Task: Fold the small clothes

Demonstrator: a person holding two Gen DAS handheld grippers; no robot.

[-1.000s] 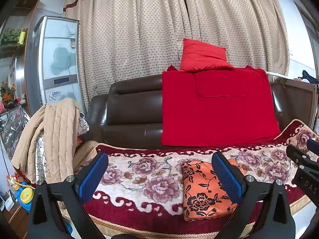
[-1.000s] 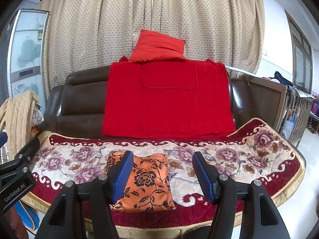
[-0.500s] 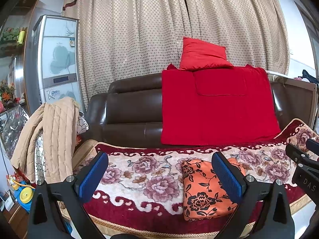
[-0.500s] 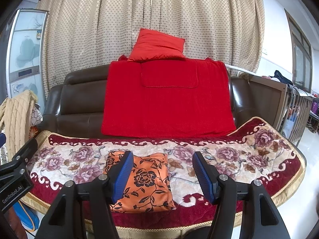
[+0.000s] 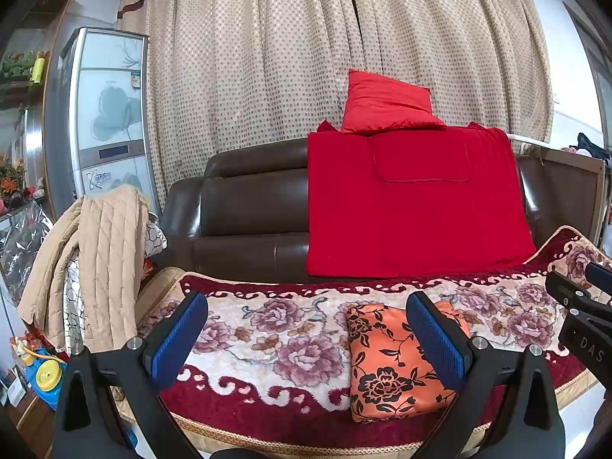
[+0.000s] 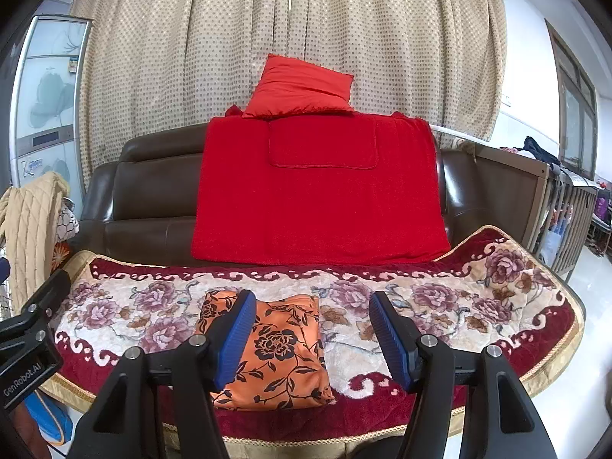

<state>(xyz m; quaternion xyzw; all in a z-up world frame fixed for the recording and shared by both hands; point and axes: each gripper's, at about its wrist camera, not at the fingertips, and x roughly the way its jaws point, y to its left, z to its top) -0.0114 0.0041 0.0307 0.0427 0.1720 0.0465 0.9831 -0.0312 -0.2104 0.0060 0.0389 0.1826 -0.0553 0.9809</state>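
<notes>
A small orange garment with black flowers [image 5: 390,367] lies folded into a neat rectangle on the flowered sofa cover [image 5: 267,329]; it also shows in the right wrist view [image 6: 279,348]. My left gripper [image 5: 306,334] is open and empty, held above the cover to the left of the garment. My right gripper [image 6: 311,336] is open and empty, held above the garment's right side. Neither touches the cloth.
A red blanket [image 6: 317,191] hangs over the brown sofa back [image 5: 244,206] with a red pillow [image 6: 302,91] on top. A beige quilted jacket [image 5: 99,260] hangs at the left. A wooden crib [image 6: 554,206] stands right.
Both grippers stay open and nearly still; the views shift only slightly. The folded garment has not moved.
</notes>
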